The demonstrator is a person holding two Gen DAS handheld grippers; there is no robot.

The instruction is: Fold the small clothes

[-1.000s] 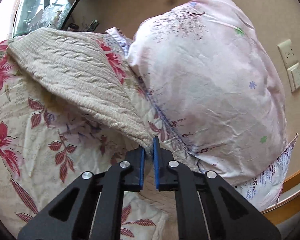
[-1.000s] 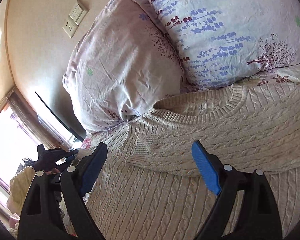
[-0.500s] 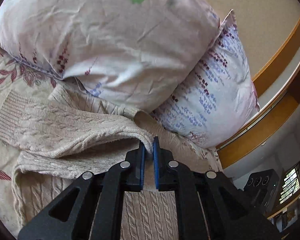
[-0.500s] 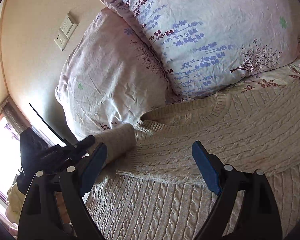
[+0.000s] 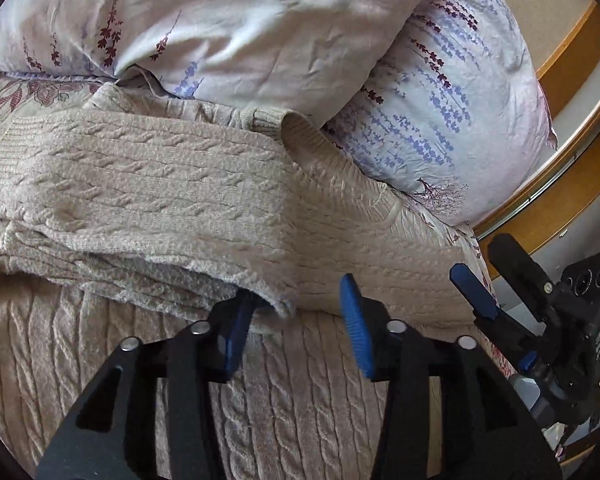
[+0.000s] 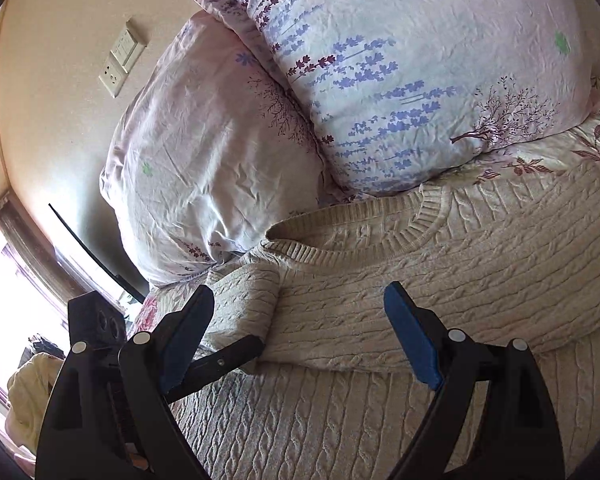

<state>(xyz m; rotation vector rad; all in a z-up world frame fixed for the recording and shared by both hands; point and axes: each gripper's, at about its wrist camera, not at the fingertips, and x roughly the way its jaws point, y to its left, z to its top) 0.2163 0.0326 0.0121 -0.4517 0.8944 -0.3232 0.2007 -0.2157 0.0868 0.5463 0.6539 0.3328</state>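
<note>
From the left wrist, the left claw (image 5: 296, 320) stood spread, its blue pads parted on either side of the folded sleeve's edge; the cream cable-knit sweater (image 5: 172, 200) lay on the bed, sleeve folded across its body, collar by the pillows (image 5: 260, 32); the right claw (image 5: 476, 292) showed at the right edge. From the right wrist, the right claw (image 6: 296, 340) hung spread above the sweater (image 6: 440, 280); the left claw (image 6: 224, 356) reached in at the folded sleeve; a wall socket (image 6: 122, 62) sat beyond the pillows (image 6: 400, 72).
</note>
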